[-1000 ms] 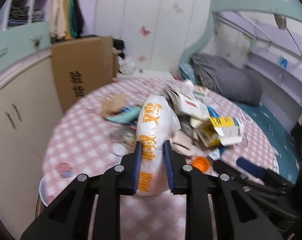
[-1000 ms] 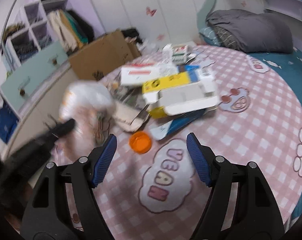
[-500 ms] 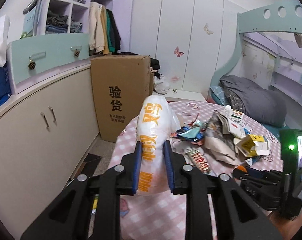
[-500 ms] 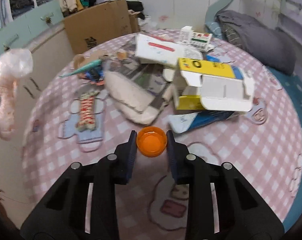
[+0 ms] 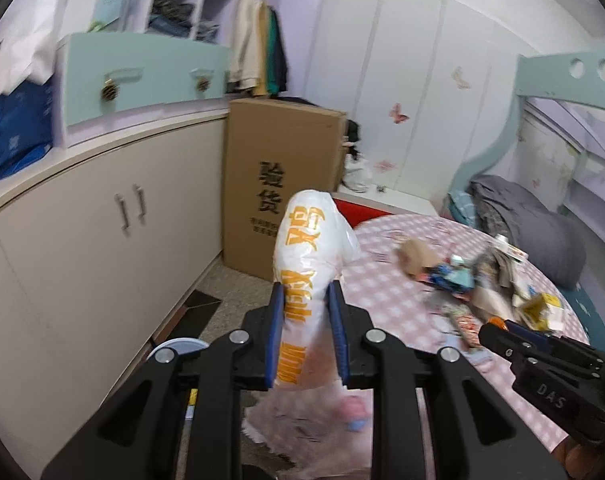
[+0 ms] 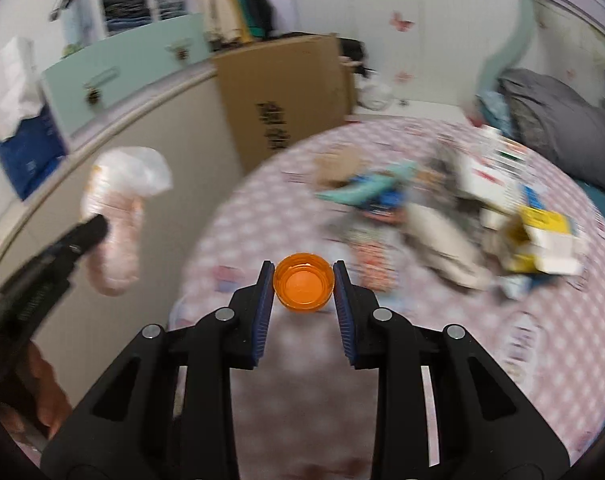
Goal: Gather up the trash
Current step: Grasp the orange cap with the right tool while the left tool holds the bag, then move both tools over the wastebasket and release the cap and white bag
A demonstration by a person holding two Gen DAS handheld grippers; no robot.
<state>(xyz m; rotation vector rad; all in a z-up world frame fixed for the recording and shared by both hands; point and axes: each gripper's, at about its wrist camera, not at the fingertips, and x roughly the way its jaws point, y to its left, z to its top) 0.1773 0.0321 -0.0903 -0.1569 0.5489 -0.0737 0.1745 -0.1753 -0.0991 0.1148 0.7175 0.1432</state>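
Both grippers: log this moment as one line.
left gripper: shut on plastic bag | right gripper: shut on orange cap | trash pile: on table

"验货" on cardboard box (image 5: pixel 280 190); "DAS" on tool (image 5: pixel 550 390)

A white plastic bag (image 5: pixel 307 276) with orange print is standing upright, pinched between blue pads. An orange cap (image 6: pixel 303 288) is facing open-side up, clamped likewise. Mixed trash (image 6: pixel 454 204) is lying heaped on the pink checked mat.
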